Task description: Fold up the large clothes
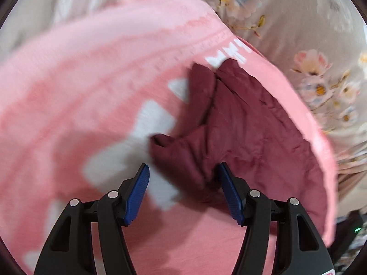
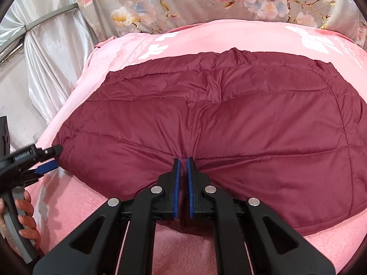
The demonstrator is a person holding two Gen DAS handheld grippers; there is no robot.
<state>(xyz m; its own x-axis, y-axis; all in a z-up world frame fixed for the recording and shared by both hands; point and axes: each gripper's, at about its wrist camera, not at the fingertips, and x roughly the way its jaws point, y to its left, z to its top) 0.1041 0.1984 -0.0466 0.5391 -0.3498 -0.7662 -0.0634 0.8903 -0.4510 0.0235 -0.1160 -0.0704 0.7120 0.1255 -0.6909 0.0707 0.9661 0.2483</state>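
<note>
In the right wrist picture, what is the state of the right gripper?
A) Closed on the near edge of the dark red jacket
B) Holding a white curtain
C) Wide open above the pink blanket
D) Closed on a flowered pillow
A: the right gripper has its blue pads nearly together, pinching the near edge of the dark red jacket.

- The pink blanket (image 2: pixel 229 39) carries white cursive lettering at its right edge, too small and curved to read.
- The left claw (image 2: pixel 51 159) bears a small label, blurred and illegible.
- In the left wrist view, white block letters on the blanket are blurred.
</note>
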